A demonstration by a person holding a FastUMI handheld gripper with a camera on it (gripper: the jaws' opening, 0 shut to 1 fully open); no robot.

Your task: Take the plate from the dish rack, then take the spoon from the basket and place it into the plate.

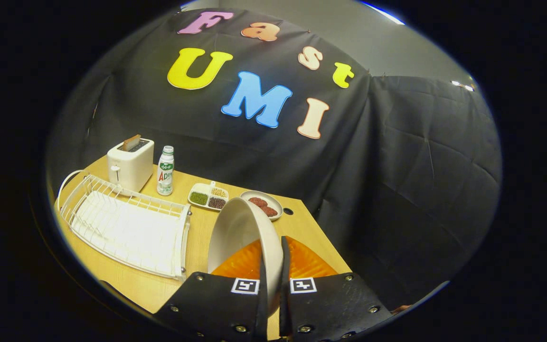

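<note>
While the gripper (272, 266) hangs above the wooden table (197, 237), its two fingers are pinched together on the rim of the white plate (238, 232), one on each side of the edge — the plate stands up on edge, tilted, its hollow facing left. Beneath and beyond the fingers lies an orange mat (302, 261), partly hidden by the plate. To the left sits the white wire dish rack (126, 223), with no dishes in it. At the far left stands a white toaster (130, 164) with a slice in its slot, and just right of it a small bottle (165, 171). Farther right — past the plate's upper rim — are a divided dish of beans (208, 195) and a small plate holding reddish-brown pieces (263, 204).
</note>
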